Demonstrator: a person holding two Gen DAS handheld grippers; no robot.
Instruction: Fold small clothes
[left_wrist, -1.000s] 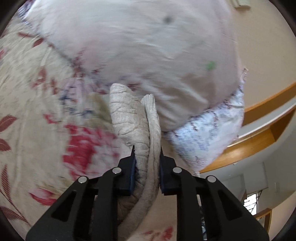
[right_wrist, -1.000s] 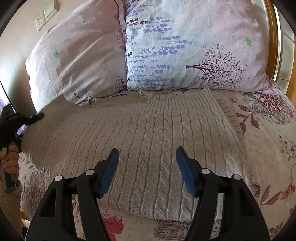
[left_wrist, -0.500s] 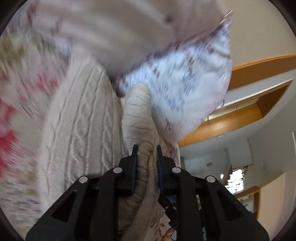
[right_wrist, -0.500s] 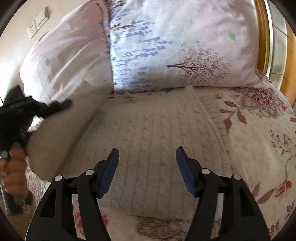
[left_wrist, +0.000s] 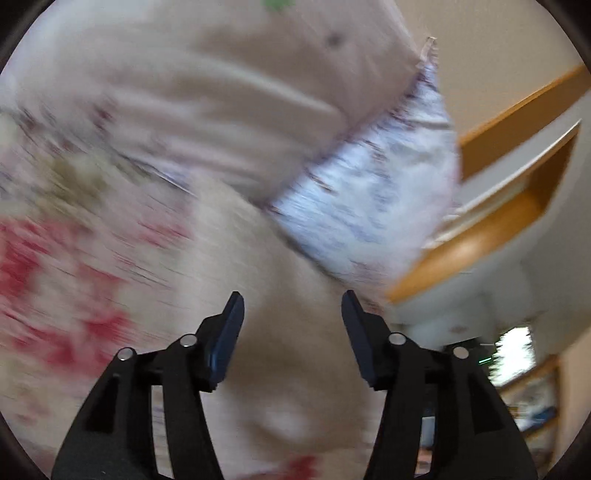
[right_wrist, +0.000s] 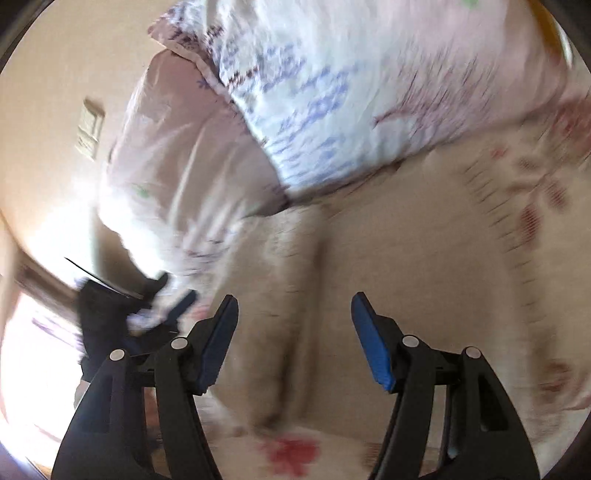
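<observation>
The cream knitted sweater (right_wrist: 406, 295) lies on the flowered bedspread (right_wrist: 546, 192), just below two pillows (right_wrist: 332, 92). Both the left gripper (left_wrist: 291, 314) and right gripper (right_wrist: 293, 317) hover above it, jaws wide apart, gripping nothing.

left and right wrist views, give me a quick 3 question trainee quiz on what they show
1. True or false: the left gripper is shut on the beige cable-knit sweater.
2. Multiple choice: what lies at the far edge of the sweater in the right wrist view? A) a wooden chair B) the white pillow with lavender print C) a laundry basket
3. Fill in: the right gripper hovers with its jaws ____ above the sweater.

Key: 1 false, its jaws stand apart with nothing between them; 2 B; 3 open.
</observation>
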